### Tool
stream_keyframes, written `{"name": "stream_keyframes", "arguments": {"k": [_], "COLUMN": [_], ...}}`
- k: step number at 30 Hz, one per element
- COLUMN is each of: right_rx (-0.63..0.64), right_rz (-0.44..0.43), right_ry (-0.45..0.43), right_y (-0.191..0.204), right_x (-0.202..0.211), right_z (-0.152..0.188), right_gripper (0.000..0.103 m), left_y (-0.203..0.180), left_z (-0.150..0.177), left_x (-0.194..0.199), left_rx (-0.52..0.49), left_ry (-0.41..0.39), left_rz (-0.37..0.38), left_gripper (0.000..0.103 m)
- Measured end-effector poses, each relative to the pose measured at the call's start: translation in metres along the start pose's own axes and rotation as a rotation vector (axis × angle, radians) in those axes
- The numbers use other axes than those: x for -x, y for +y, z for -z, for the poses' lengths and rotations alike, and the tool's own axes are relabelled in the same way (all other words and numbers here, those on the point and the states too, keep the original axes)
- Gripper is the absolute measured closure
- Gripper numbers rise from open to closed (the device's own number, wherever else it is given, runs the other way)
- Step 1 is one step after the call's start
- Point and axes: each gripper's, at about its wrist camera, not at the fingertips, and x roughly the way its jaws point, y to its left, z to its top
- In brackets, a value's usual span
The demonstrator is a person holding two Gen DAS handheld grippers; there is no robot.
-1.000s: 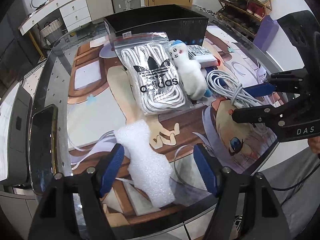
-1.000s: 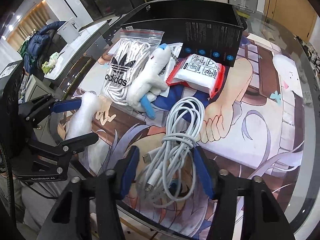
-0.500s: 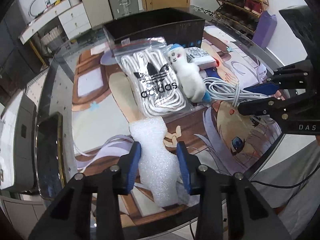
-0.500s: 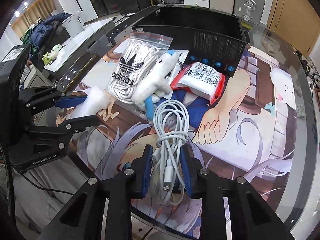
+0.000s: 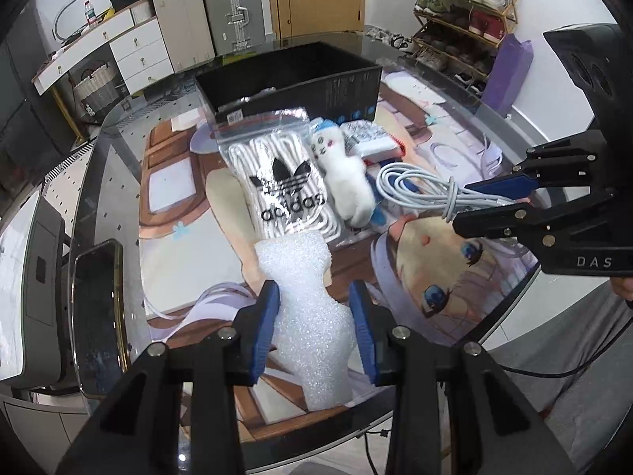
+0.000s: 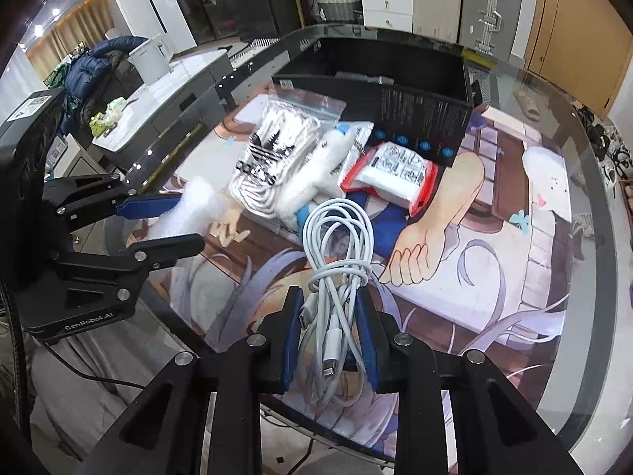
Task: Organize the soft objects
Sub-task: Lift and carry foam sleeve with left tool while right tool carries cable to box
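Observation:
My left gripper (image 5: 312, 301) is shut on a piece of white foam wrap (image 5: 304, 301) near the table's front edge, its blue pads pressing both sides. My right gripper (image 6: 328, 304) is shut on a bundle of white charging cables (image 6: 336, 253); it also shows at the right of the left wrist view (image 5: 494, 202). Behind them lie a clear bag of white laces (image 5: 277, 182), a white plush toy (image 5: 348, 174) and a red-edged white packet (image 6: 395, 170). A black open box (image 5: 292, 79) stands at the back.
A printed picture mat (image 6: 514, 217) covers the glass table. A dark phone (image 5: 95, 316) lies at the left edge of the left wrist view. A person's grey-clad legs (image 5: 585, 376) are just past the table's front edge. Drawers, suitcases and a shoe rack (image 5: 467, 12) stand behind.
Both grippers closed from open: the left on the foam wrap, the right on the cable bundle. Both have since risen slightly with their loads.

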Motion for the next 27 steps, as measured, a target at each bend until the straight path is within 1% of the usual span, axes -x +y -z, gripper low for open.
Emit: {"name": "stream_keyframes", "arguments": {"k": [5, 8, 11, 19, 21, 24, 27], "right_rx": [0.003, 0.014, 0.005, -0.004, 0.002, 0.013, 0.01], "right_rz": [0.0, 0.016, 0.006, 0.013, 0.025, 0.067, 0.085], "right_ry": [-0.027, -0.048, -0.069, -0.155, -0.184, -0.234, -0.273], "right_y": [0.005, 0.008, 0.008, 0.01, 0.012, 0.016, 0.016], "right_x": [0.009, 0.014, 0.02, 0.045, 0.051, 0.06, 0.067], "right_z": [-0.003, -0.007, -0.011, -0.027, -0.035, -0.046, -0.059], "right_gripper": [0.076, 0.076, 0.076, 0.076, 0.076, 0.076, 0.076], "left_y": [-0.004, -0.005, -0.006, -0.002, 0.001, 0.005, 0.011], "left_z": [-0.01, -0.017, -0.024, -0.043, -0.049, -0.059, -0.071], "left_x": [0.01, 0.014, 0.017, 0.032, 0.036, 0.041, 0.043], "left_rx": [-0.001, 0.008, 0.013, 0.04, 0.049, 0.071, 0.103], "left_ry": [-0.04, -0.058, -0.074, -0.138, -0.16, -0.202, -0.236], "left_rz": [0.0, -0.005, -0.001, -0.005, -0.02, -0.052, -0.06], "left_gripper": [0.068, 0.068, 0.068, 0.068, 0.068, 0.068, 0.068]}}
